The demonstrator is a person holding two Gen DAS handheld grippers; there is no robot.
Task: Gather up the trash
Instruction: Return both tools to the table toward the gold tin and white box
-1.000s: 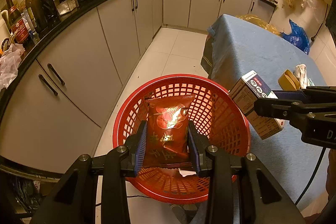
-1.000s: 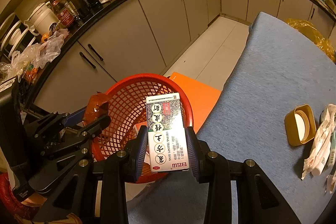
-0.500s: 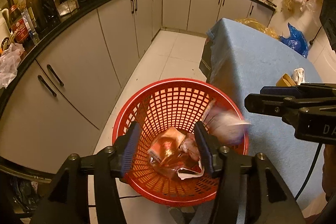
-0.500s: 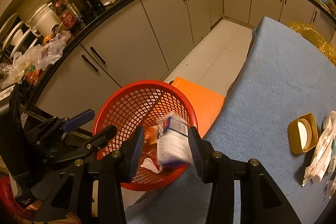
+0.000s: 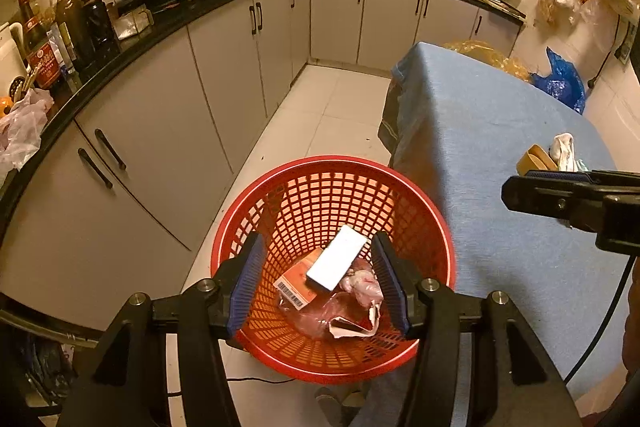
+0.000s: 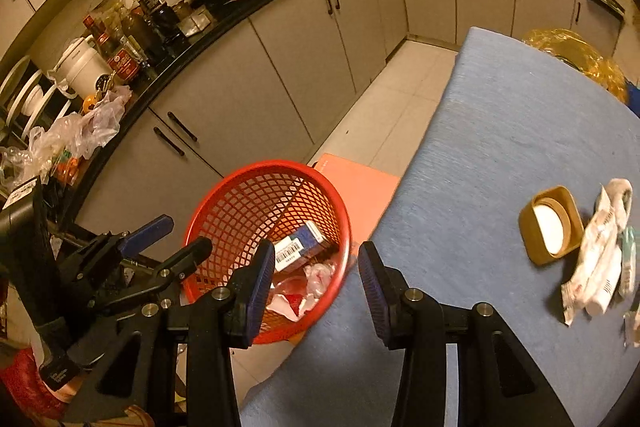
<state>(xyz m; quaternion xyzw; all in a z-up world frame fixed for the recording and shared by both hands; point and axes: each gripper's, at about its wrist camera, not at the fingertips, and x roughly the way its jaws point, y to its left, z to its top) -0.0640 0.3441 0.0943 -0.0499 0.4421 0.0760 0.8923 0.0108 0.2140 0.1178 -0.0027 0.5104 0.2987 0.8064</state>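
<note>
Both grippers empty rn. Left gripper (image 5: pixel 320 279) hanging over the red basket (image 5: pixel 434 223), jaws apart w/ nothing pinched, having just been opening, only the basket's insides showing thru the gap. Right gripper (image 6: pixel 314 283) same deal: jaws spread, just been opening too, nothing between the pads, parked at the edge where the blue tablecloth (image 6: pixel 500 155) meets the basket.

Trash sitting at the bottom of the basket: small box (image 5: pixel 336 263) tilted, plain white face up in the left cam, barcode end + dark blue side in the right cam. Lying on top of a red snack bag (image 5: pixel 320 315), crumpled, w/ a bit of whitish wrapper (image 5: pixel 362 287) next to it. Orange carton w/ barcode (image 5: pixel 298 285) tucked partly under the box. Basket on the tiled floor, right beside the table, cabinet doors on the other side.

Still on the table, well apart from the basket: yellow-brown square container (image 6: pixel 552 231) w/ white inside, and touching/just beside it a pile of white wrappers (image 6: pixel 600 255). Can't tell what exactly the wrappers are, too crumpled. Orange flat thing (image 6: pixel 356 183) on the floor between basket and table edge.

Background: black countertop (image 5: pixel 160 23) w/ woks, bottles, plastic bags. Yellow bag at the far end of the table, blue bag by the wall.
</note>
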